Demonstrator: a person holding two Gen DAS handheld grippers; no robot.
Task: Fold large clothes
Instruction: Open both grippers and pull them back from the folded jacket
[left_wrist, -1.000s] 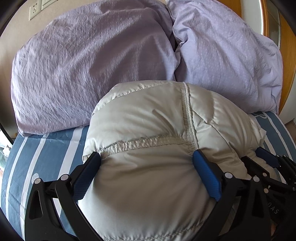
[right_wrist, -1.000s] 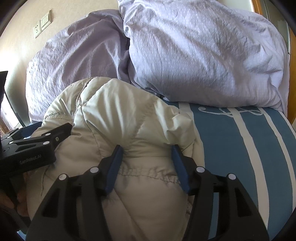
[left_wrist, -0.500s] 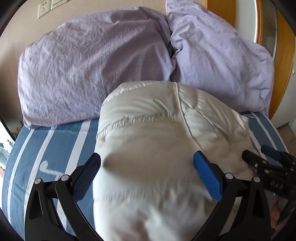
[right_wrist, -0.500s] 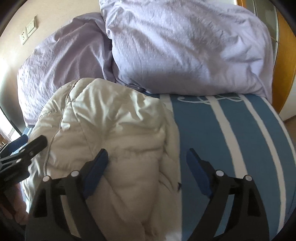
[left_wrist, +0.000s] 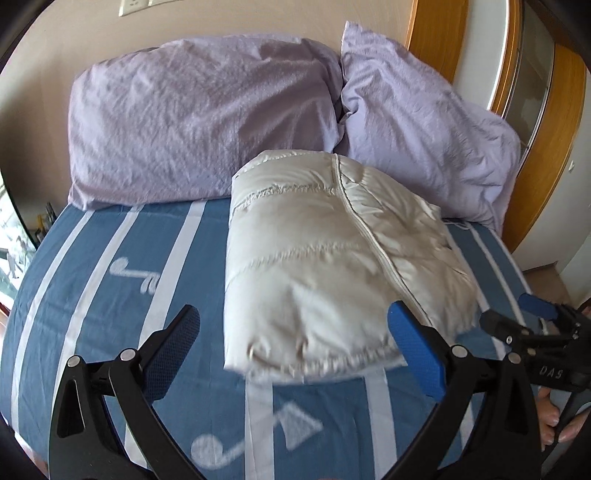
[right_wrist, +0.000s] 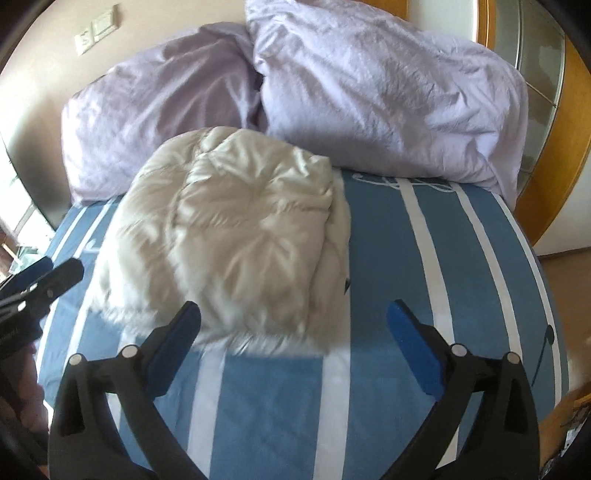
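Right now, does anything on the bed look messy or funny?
Nothing stands out. The puffy cream jacket lies folded in a bundle on the striped bedsheet, its far end against the two purple pillows. Both grippers are open and off it.

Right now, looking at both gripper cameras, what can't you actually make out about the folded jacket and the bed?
- Puffer jacket: sleeves, zipper and underside are folded out of sight in both views.
- Its near hem: blurred in the right wrist view.
- Bedsheet: foot end cut off by the frame and the left gripper.
- Wall outlets: too small to read.
- Right gripper: open, holding nothing.
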